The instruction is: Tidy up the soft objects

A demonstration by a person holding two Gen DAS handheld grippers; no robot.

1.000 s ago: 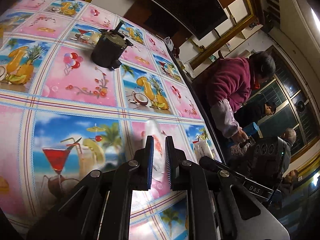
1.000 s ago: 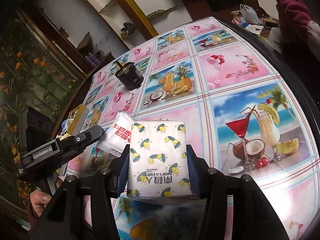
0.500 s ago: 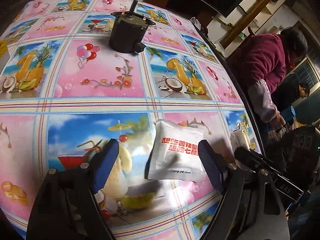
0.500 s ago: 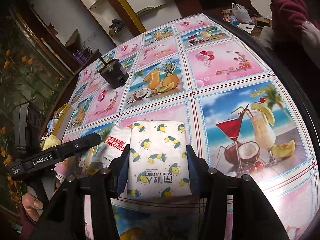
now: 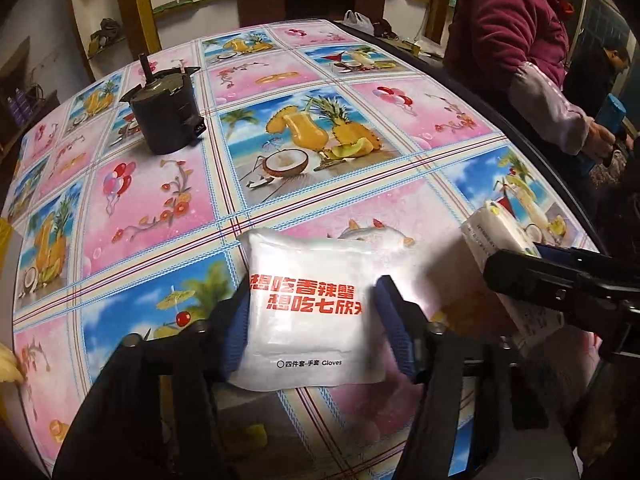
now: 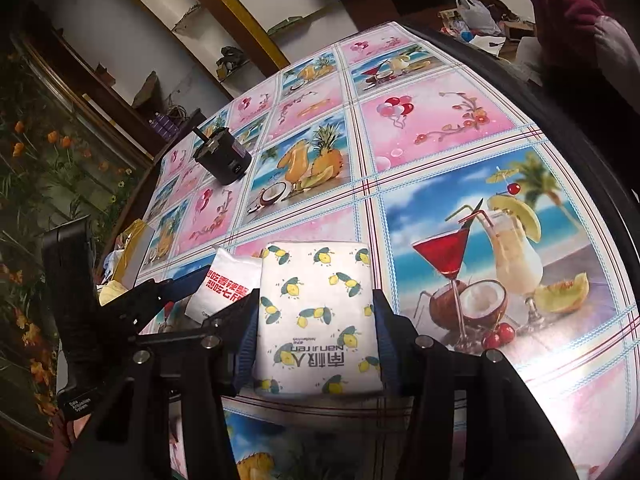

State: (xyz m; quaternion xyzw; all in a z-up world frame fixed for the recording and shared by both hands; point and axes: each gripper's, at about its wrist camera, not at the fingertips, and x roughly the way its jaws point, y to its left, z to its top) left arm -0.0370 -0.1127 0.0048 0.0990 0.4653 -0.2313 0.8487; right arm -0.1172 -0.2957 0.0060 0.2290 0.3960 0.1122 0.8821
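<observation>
Left gripper [image 5: 310, 312] jaws clamped on white glove packet [image 5: 308, 312], near table edge; right gripper [image 6: 316, 316] gripping lemon-print tissue pack [image 6: 318, 316] just right of it. Likely grouping both softs side by side.

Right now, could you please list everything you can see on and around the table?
Glove packet: one, white with red lettering, between the left gripper's fingers.
Tissue pack: one, white with lemon print, between the right gripper's fingers, beside the glove packet.
Motor: one, black, standing alone on the far left of the table.
Tablecloth: one, pink and blue drink and fruit panels, covering the table.
Bystander: one, maroon jacket, at the table's right edge.
Left gripper: black with blue pads, closed on the glove packet.
Right gripper: black with blue pads, closed on the tissue pack.
</observation>
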